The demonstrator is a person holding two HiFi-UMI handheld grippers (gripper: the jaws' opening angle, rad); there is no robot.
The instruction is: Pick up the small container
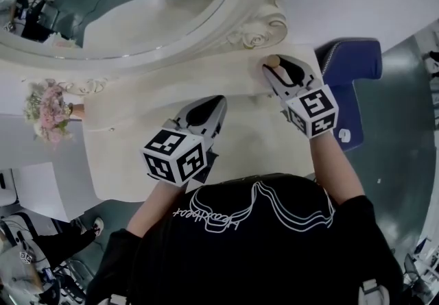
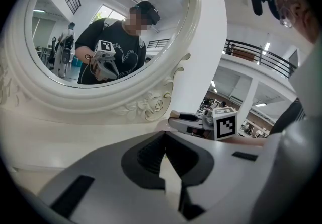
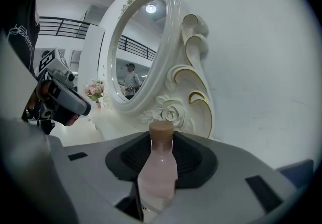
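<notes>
A small pale-pink bottle with a tan cap stands upright between the jaws of my right gripper, which is shut on it. From the head view the same cap pokes out at the tips of the right gripper, close to the carved foot of the mirror frame. Whether the bottle rests on the white tabletop is hidden. My left gripper hovers over the middle of the table, shut with nothing in it; its jaw tips meet in the left gripper view.
A big oval mirror in an ornate white frame stands along the back of the table. A vase of pink flowers sits at the far left. A blue chair stands off the table's right end.
</notes>
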